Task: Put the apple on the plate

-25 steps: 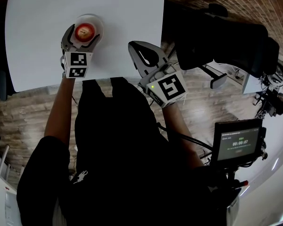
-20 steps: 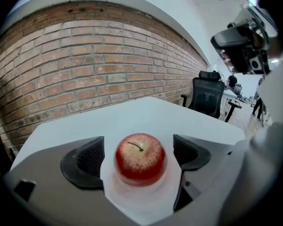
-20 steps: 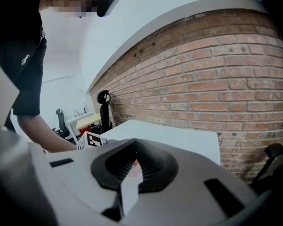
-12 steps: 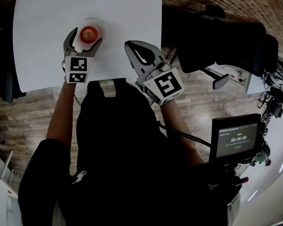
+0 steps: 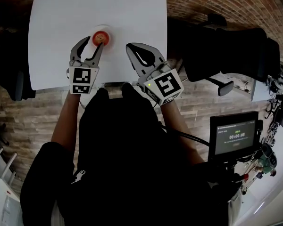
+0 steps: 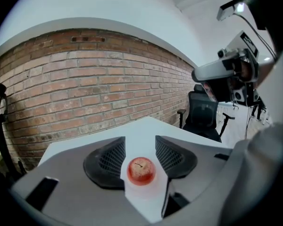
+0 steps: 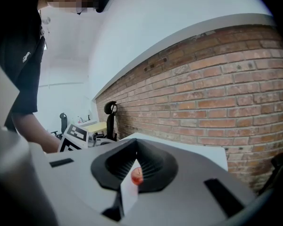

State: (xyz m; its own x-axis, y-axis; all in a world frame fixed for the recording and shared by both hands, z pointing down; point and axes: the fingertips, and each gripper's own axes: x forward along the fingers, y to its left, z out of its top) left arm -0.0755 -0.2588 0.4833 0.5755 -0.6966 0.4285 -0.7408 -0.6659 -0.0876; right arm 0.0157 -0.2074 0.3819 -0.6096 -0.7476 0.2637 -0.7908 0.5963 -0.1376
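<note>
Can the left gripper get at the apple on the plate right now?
Probably yes: the left gripper hovers just short of the apple on the plate, nothing between them. Its jaws, empty, have just been closing and may need widening.

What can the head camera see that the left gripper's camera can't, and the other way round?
Only the head view: the right gripper, jaws together; the person's dark torso; the lit monitor; the wooden floor. Only the left gripper view: the ribbed pads of the left gripper and the stem of the apple. Both: that gripper, whose jaws have just been closing yet stand apart on nothing, the apple just past their tips on its plate, and the white table.
</note>
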